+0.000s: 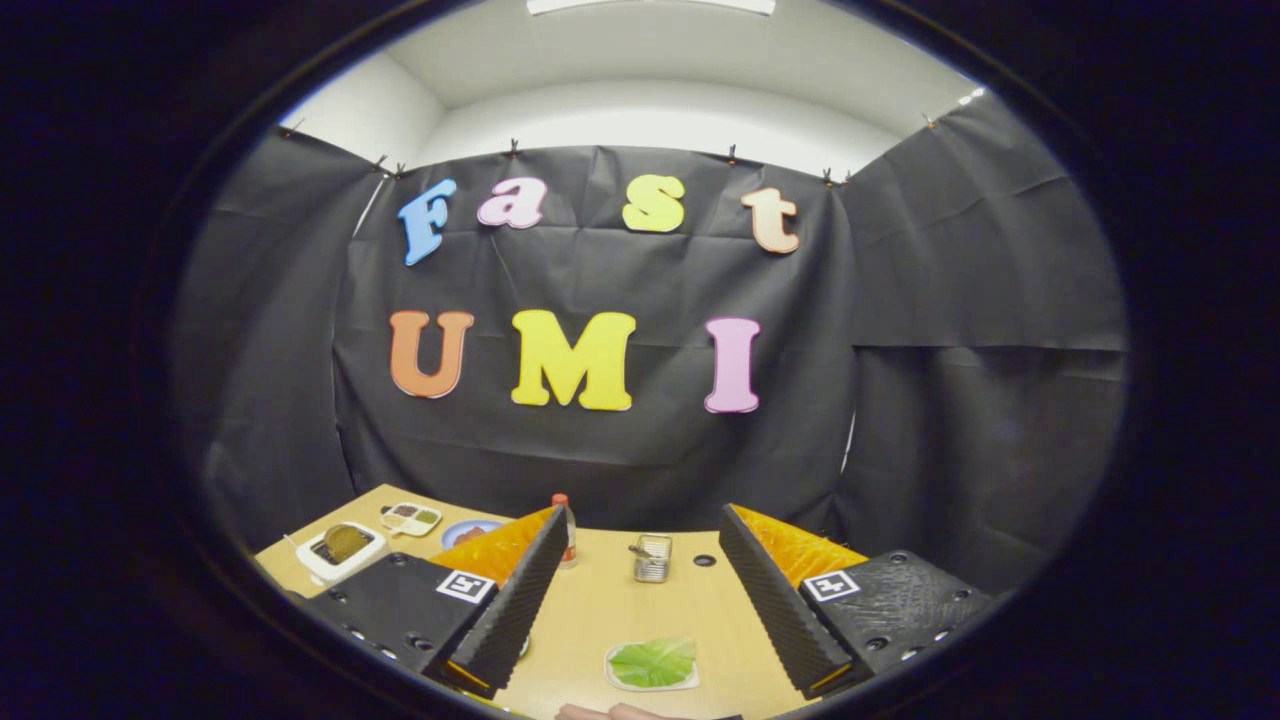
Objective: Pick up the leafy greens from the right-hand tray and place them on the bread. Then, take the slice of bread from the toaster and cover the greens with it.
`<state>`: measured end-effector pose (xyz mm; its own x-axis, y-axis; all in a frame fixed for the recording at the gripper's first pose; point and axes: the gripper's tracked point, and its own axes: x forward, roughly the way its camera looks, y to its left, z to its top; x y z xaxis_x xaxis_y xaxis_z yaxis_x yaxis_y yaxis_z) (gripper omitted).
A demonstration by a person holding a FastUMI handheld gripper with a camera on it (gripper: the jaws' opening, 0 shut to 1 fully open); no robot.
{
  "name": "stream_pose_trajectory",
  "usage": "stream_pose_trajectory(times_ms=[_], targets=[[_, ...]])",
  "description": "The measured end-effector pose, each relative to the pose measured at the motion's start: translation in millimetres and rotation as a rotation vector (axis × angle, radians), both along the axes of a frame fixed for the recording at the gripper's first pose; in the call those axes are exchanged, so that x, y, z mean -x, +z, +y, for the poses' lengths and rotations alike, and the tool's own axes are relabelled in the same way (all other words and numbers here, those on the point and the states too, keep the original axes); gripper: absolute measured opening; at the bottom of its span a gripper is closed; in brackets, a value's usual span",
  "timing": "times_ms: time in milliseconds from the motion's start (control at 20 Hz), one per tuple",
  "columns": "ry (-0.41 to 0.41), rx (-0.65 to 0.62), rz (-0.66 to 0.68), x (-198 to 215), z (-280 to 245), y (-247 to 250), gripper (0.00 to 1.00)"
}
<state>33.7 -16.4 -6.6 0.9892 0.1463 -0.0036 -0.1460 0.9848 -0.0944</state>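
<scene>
Claw (640, 620) level, fingers spread wide above leafy greens (652, 663) on table (600, 600).

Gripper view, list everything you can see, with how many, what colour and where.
Table: one, light wood, under everything.
Leafy greens: one, green, on a white tray between the fingers.
Toaster: one, white, bread slice in it, beyond the left finger.
Sauce dish: one, white, behind the toaster.
Plate: one, blue, beside the sauce dish.
Bottle: one, clear, red cap.
Metal can: one, beyond the greens.
Gripper: one, fingers open, holding nothing.
</scene>
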Motion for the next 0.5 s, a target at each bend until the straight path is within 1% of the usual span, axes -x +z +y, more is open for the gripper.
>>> stream_pose_trajectory(times_ms=[150, 350, 500], targets=[[0.029, 0.012, 0.044, -18.6, -14.2, -25.3, 0.95], [0.067, 0.044, 0.122, -53.2, -41.0, -72.9, 0.95], [0.074, 0.048, 0.202, -84.8, -65.4, -117.2, 0.95]])
